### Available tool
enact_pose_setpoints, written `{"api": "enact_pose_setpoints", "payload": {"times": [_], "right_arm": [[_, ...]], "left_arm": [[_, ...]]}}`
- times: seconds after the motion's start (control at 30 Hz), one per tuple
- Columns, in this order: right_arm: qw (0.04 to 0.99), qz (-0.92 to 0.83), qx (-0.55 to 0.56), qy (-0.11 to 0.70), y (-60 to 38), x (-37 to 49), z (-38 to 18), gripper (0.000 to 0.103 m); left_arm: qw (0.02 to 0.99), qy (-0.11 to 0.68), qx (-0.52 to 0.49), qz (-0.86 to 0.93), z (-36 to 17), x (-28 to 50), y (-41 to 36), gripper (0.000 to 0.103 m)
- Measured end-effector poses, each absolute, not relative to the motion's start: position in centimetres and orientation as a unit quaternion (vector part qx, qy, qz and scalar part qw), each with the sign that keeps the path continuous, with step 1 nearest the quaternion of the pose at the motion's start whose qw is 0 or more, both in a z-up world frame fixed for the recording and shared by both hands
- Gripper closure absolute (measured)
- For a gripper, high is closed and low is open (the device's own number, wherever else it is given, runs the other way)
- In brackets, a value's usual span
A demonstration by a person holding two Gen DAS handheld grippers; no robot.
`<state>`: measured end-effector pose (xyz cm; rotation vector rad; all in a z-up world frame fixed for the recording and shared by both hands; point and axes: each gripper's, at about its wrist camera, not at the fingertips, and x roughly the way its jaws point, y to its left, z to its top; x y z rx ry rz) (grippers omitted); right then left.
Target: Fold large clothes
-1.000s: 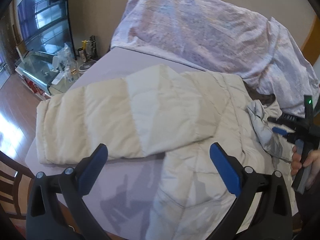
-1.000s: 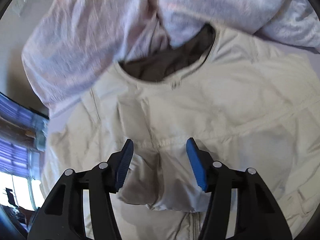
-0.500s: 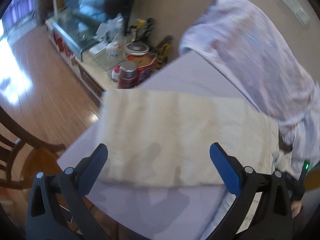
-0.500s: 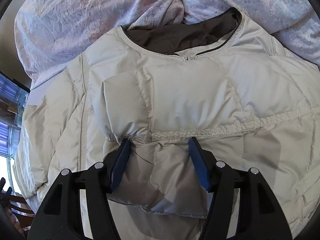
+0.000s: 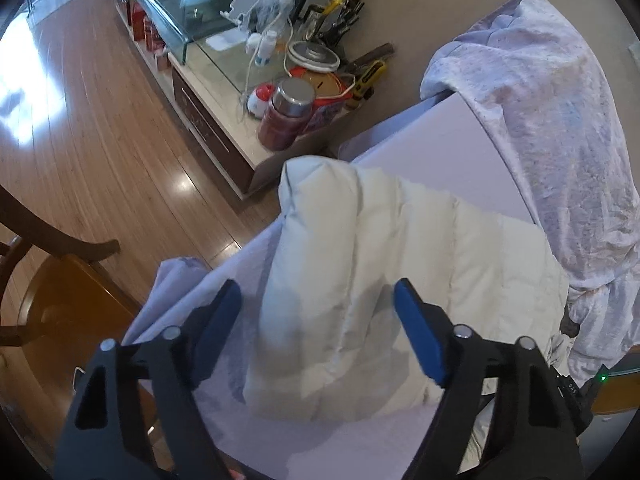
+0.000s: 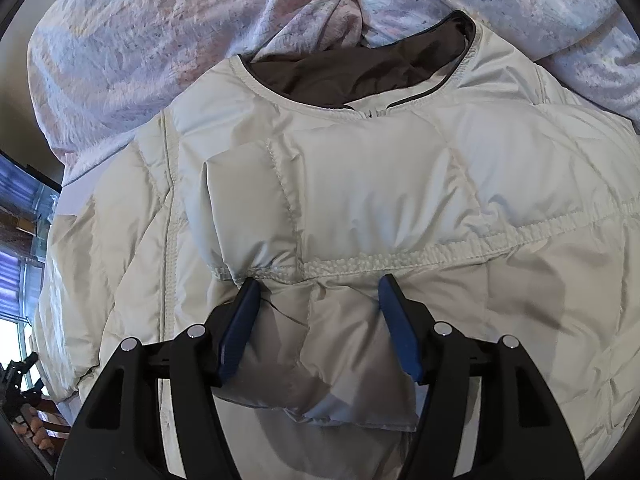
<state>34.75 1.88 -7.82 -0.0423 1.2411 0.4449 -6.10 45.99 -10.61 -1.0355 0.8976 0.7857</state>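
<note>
A cream puffer jacket (image 6: 360,184) lies spread on the bed (image 5: 452,136), collar against the heaped floral duvet (image 6: 168,40), one sleeve (image 5: 360,264) reaching the bed's edge above the wooden floor. The right gripper (image 6: 316,292) presses a folded cuff (image 6: 340,360) between part-closed jaws; the left gripper (image 5: 318,300) hovers released over the sleeve. The slick, springy padding could slip free, or the sleeve slide off the edge.
</note>
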Motion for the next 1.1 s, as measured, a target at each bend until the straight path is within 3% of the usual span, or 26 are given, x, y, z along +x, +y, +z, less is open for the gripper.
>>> {"api": "enact_pose_setpoints", "payload": {"times": [0.1,0.23,0.33,0.47,1.1], "right_arm": [[0.792,0.205,-0.019,0.576,1.8,34.8,-7.8,0.039],[0.794,0.202,-0.02,0.574,1.8,34.7,-7.8,0.039],[0.794,0.201,-0.02,0.573,1.9,34.7,-7.9,0.039],[0.794,0.203,-0.02,0.572,1.9,34.6,-7.9,0.039],[0.791,0.213,-0.031,0.573,2.2,34.9,-7.9,0.037]], "left_arm": [[0.705,0.412,-0.457,0.353,-10.6,-5.7,45.8,0.026],[0.707,0.411,-0.461,0.344,-10.6,-5.2,45.4,0.039],[0.708,0.416,-0.449,0.352,-10.6,-4.8,45.2,0.041],[0.707,0.416,-0.447,0.356,-10.7,-4.6,44.9,0.052],[0.728,0.409,-0.422,0.354,-10.5,-4.0,43.7,0.082]]}}
